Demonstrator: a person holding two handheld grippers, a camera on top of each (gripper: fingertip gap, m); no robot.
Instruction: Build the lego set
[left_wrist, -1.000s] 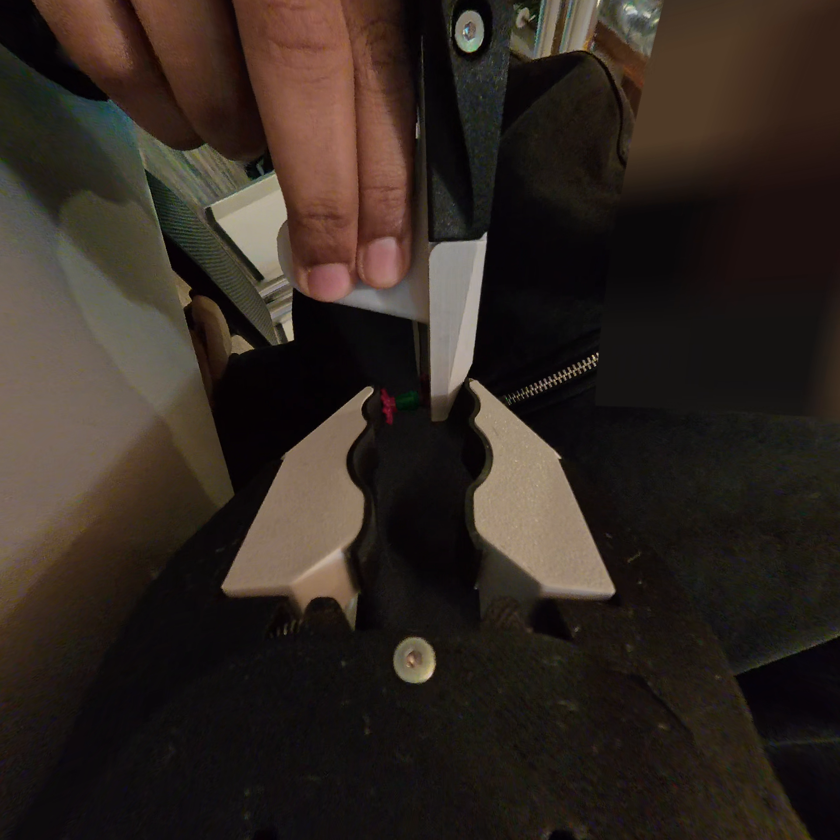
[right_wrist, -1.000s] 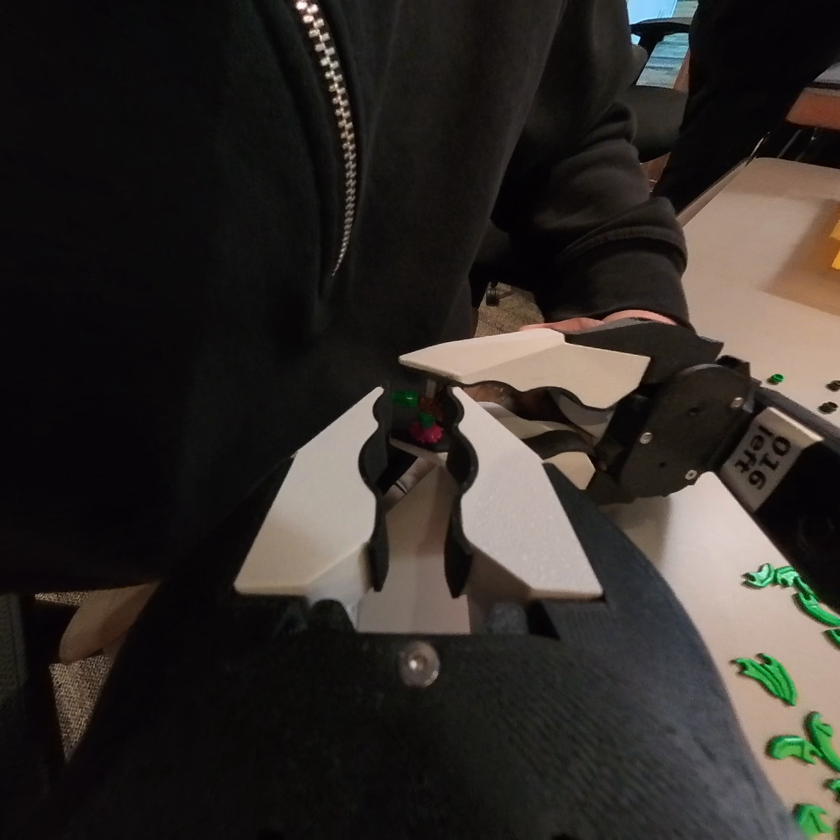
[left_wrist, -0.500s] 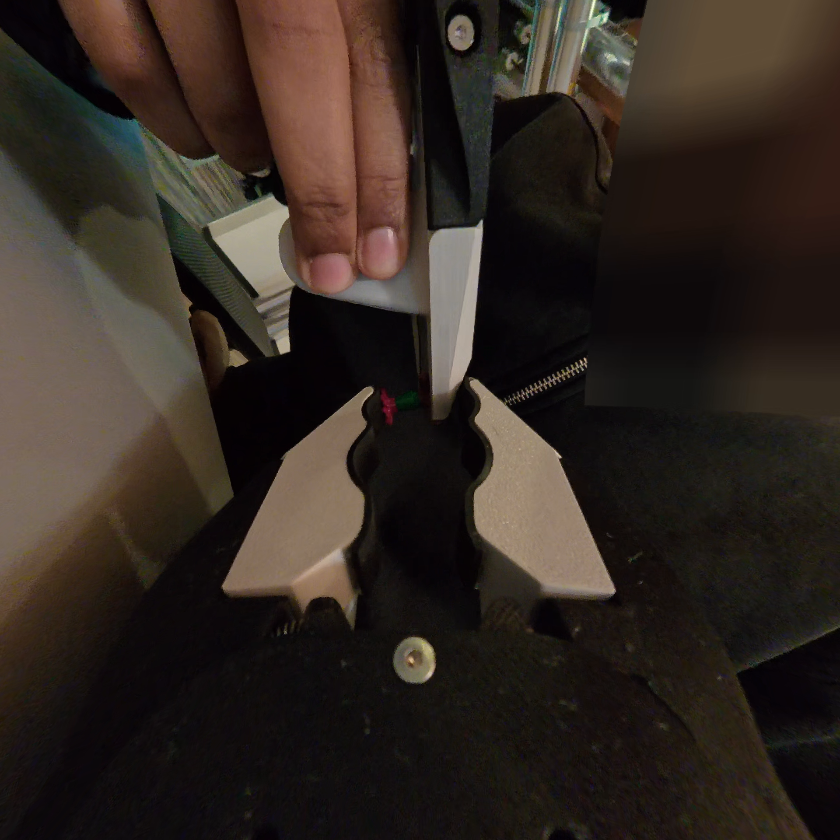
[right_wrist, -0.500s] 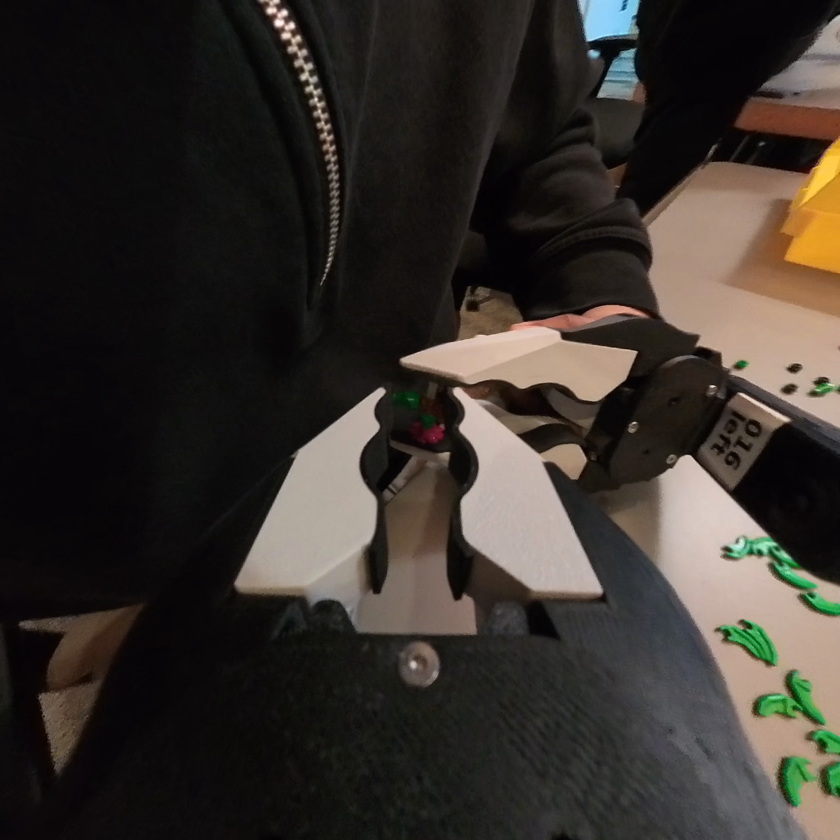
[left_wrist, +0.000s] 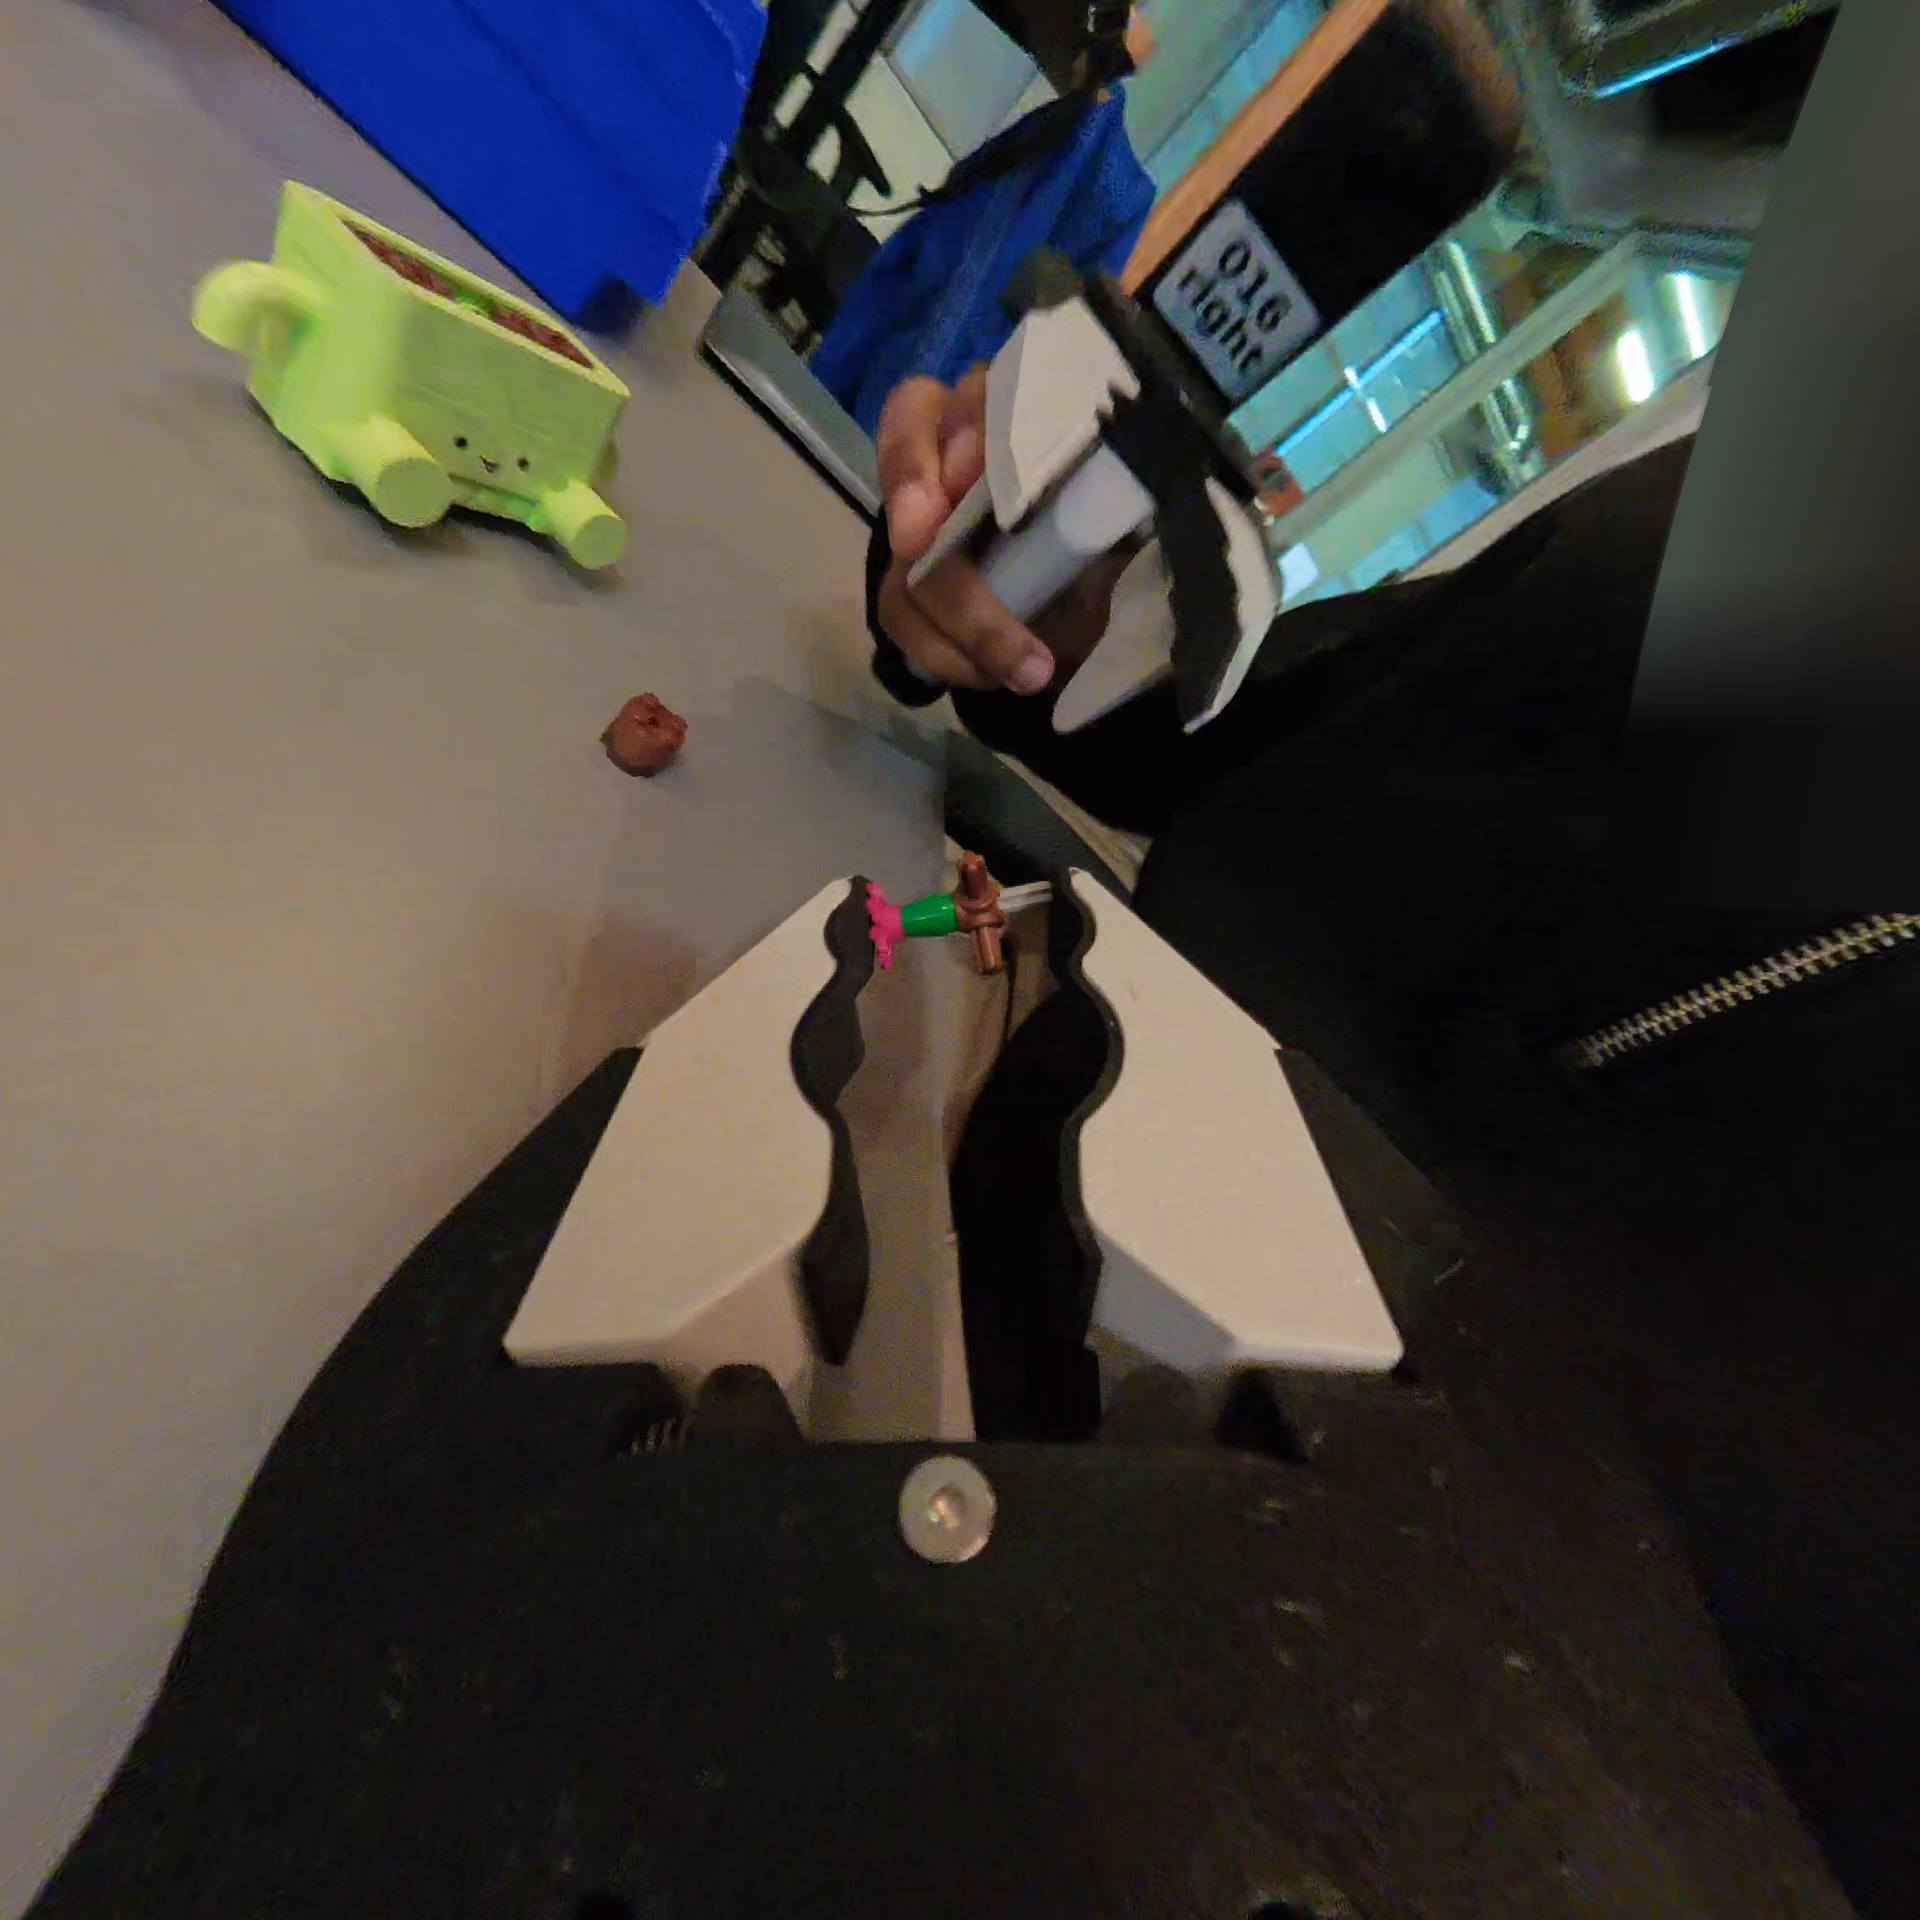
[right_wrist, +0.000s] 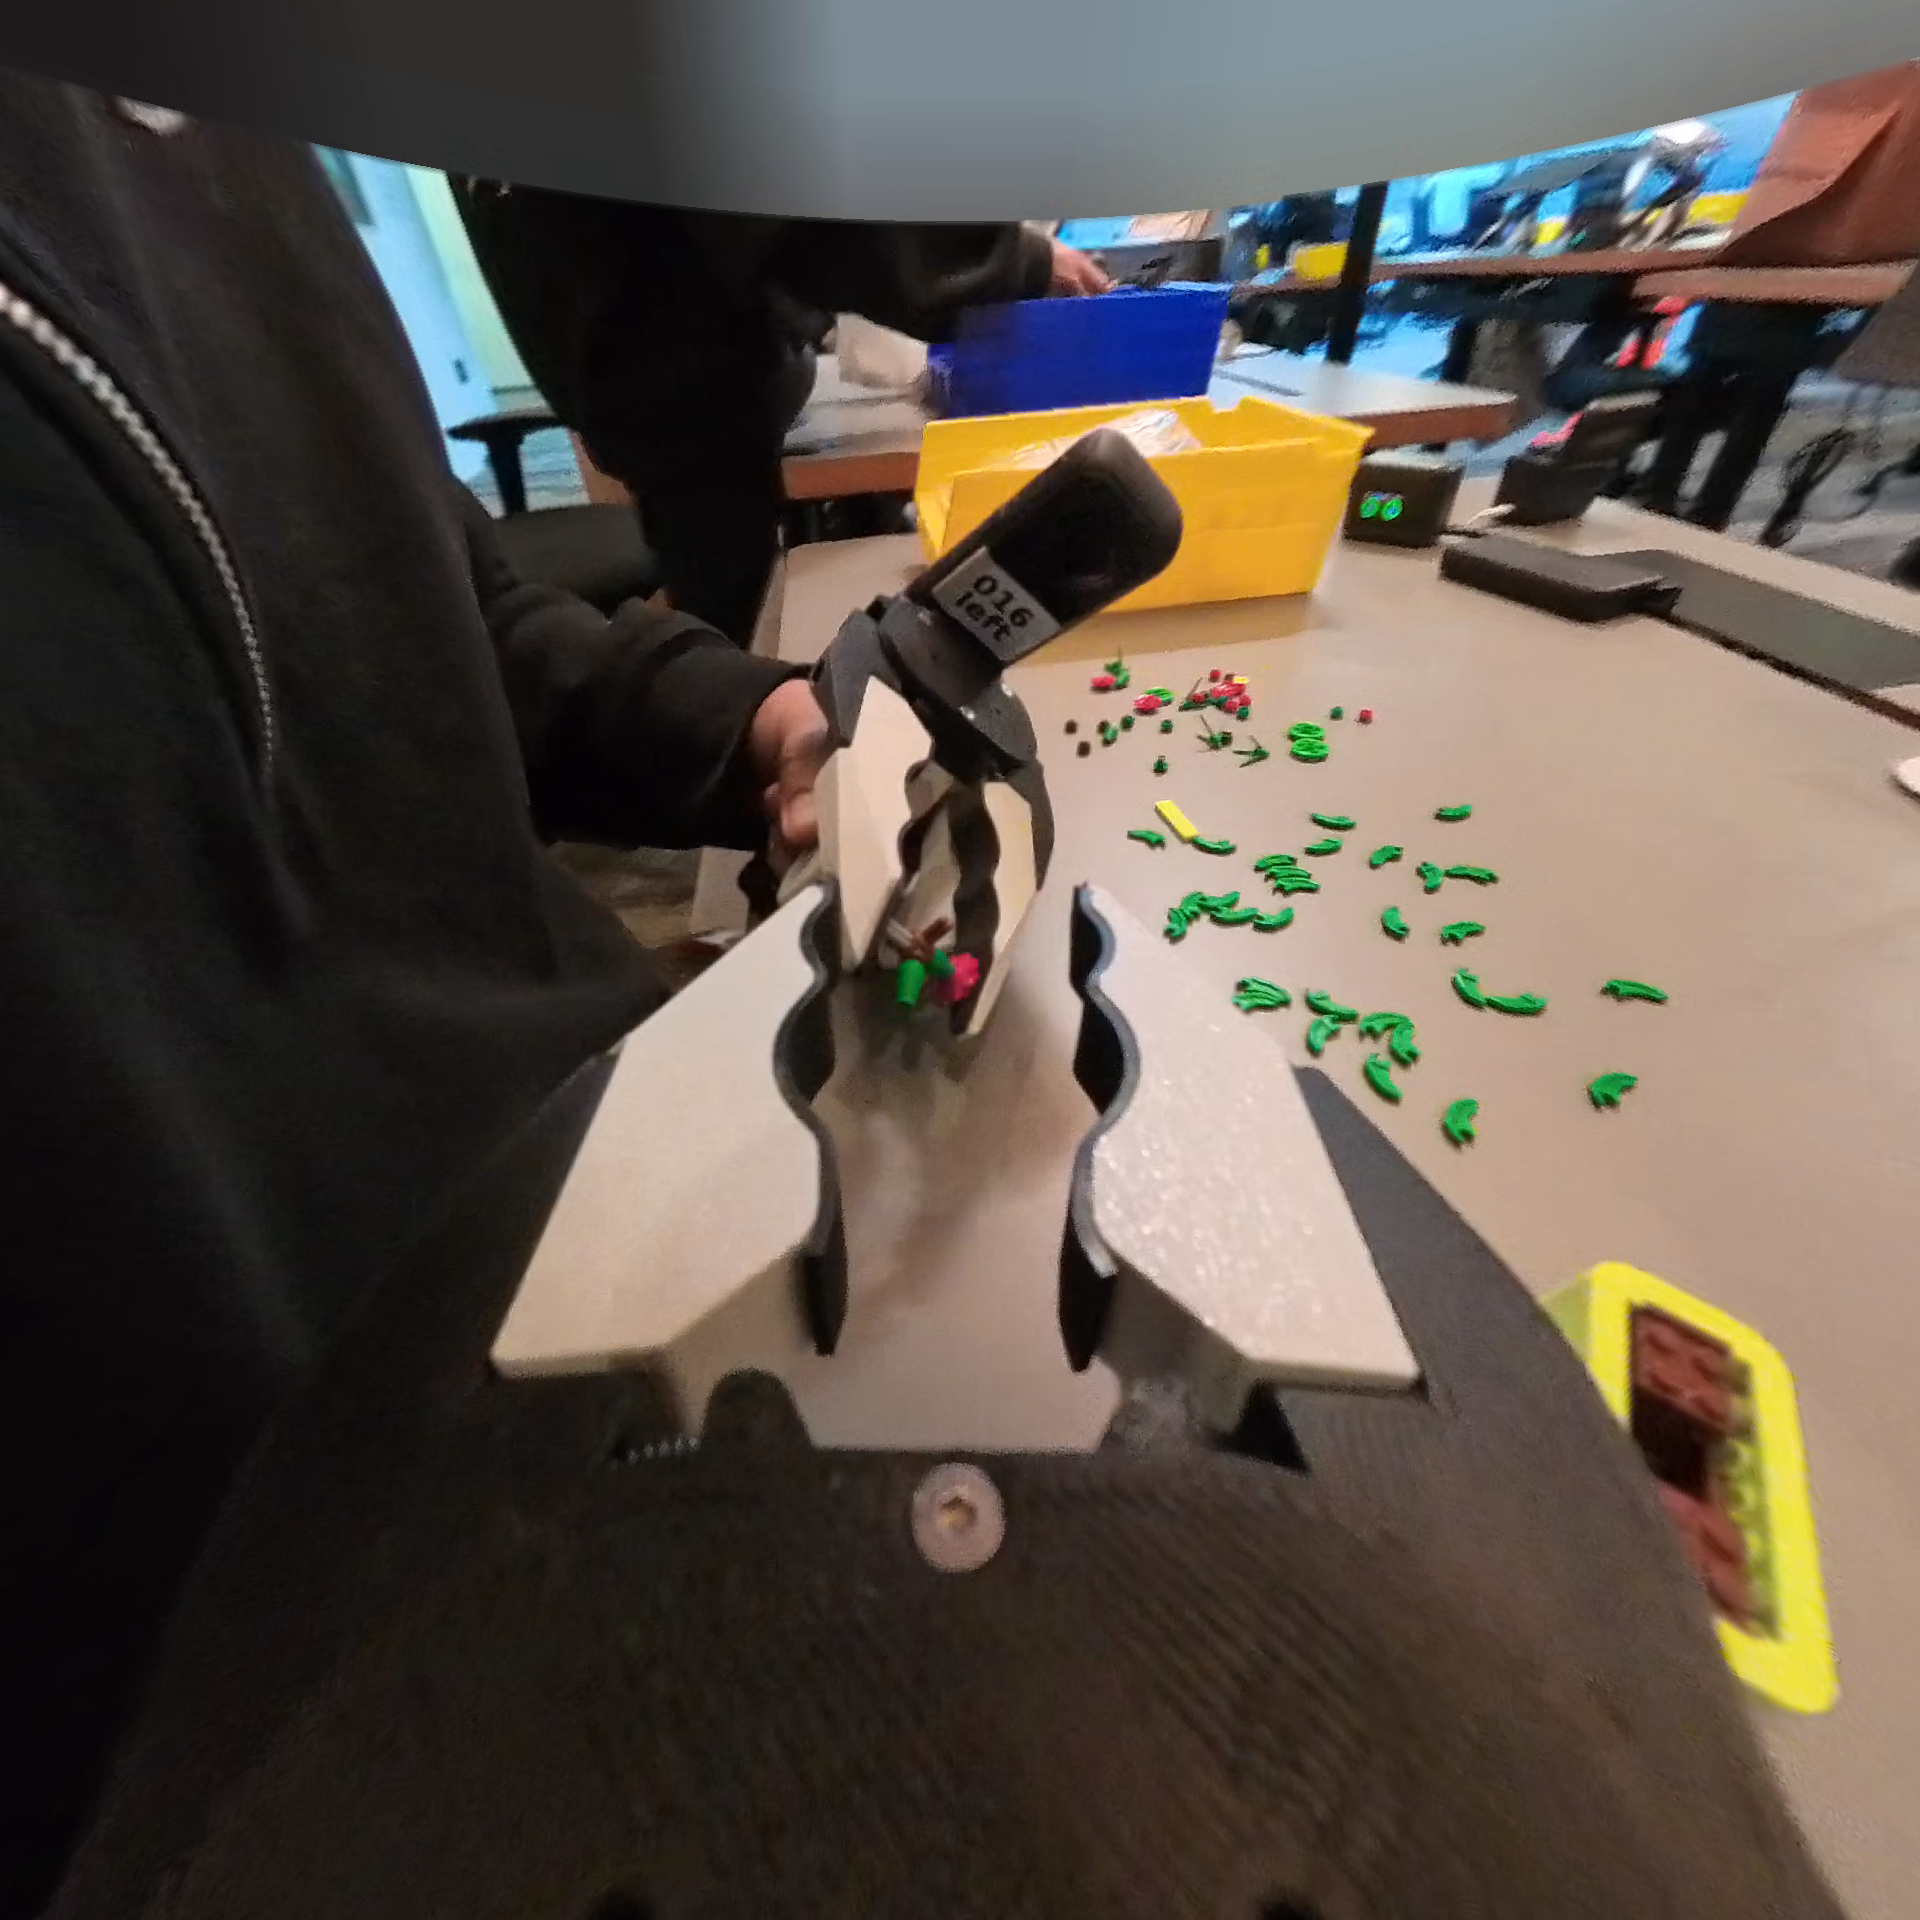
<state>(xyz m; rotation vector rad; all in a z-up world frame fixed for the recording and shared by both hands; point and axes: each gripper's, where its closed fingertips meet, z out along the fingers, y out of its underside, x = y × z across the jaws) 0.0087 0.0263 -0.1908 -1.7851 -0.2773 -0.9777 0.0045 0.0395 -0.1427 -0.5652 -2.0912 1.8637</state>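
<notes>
My left gripper (left_wrist: 956, 906) is shut on a small flower piece (left_wrist: 928, 918) with a pink bloom, a green stem and a brown cross part, and holds it above the grey table (left_wrist: 260, 831). In the right wrist view the left gripper (right_wrist: 916, 987) points down with the flower piece (right_wrist: 940, 977) at its tips. My right gripper (right_wrist: 951, 912) is open and empty, just in front of the left one. It also shows in the left wrist view (left_wrist: 1101, 582), held by a hand, well apart from the piece.
A lime-green pot (left_wrist: 416, 405) with brown bricks on top stands on the table; it also shows in the right wrist view (right_wrist: 1704, 1486). A brown piece (left_wrist: 644, 735) lies loose. Several green leaf pieces (right_wrist: 1382, 935), a yellow bin (right_wrist: 1226, 499) and a blue bin (right_wrist: 1081, 343) lie beyond. There is about 5 centimetres between the tips of the two grippers. From either gripper's tips it is about 15 centimetres to the lime-green pot (left_wrist: 416, 405).
My right gripper has opened, let go of the flower piece and pulled back. The left gripper keeps the piece and now points down. Both views have swung from the person's jacket to the table.
</notes>
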